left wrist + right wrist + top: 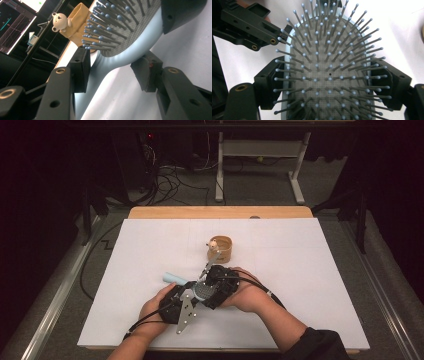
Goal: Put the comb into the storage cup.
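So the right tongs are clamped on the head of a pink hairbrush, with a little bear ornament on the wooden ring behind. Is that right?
Not quite: the hairbrush is pale blue, not pink, as the right gripper view shows on the rim around its grey bristle pad. The rest holds: the right tongs are clamped on its head, and the little bear sits on the wooden ring behind.

This looks like a lab set up for recording. A wooden table (220,212) under a white sheet (300,270) stands on grey carpet (260,185), loose cables (170,180) snake over the floor beyond it beside a desk frame (297,170), and a lit monitor (12,25) shows traces.
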Action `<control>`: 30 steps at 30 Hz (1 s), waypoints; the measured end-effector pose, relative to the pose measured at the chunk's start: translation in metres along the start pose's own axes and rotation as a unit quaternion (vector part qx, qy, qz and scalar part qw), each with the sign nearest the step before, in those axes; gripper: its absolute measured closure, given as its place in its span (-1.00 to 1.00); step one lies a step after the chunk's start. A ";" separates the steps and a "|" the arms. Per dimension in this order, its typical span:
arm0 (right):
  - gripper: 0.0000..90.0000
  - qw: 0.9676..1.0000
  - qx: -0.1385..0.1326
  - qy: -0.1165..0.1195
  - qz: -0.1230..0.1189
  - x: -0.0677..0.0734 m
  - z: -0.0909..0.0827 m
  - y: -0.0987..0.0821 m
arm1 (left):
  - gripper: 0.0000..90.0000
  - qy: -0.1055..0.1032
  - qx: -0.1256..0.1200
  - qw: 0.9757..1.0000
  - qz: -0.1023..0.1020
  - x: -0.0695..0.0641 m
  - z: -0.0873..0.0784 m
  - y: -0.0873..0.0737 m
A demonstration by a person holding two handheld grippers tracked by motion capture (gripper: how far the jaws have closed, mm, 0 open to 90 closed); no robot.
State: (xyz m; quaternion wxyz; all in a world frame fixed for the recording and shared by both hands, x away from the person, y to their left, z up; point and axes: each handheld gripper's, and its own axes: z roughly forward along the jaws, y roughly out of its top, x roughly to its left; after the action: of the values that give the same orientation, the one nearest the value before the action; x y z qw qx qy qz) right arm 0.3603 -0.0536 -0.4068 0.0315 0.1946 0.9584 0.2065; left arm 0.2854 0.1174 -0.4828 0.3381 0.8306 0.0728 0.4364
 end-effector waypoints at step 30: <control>-0.55 1.000 -0.020 0.011 0.012 -0.004 -0.009 0.003 | 0.56 0.036 0.036 0.997 0.061 -0.003 -0.001 0.003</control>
State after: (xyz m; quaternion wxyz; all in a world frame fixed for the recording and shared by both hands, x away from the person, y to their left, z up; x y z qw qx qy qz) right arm 0.3639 -0.0564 -0.3980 0.0229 0.2030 0.9519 0.2283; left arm 0.2829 0.1145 -0.4828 0.2778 0.8293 0.0501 0.4823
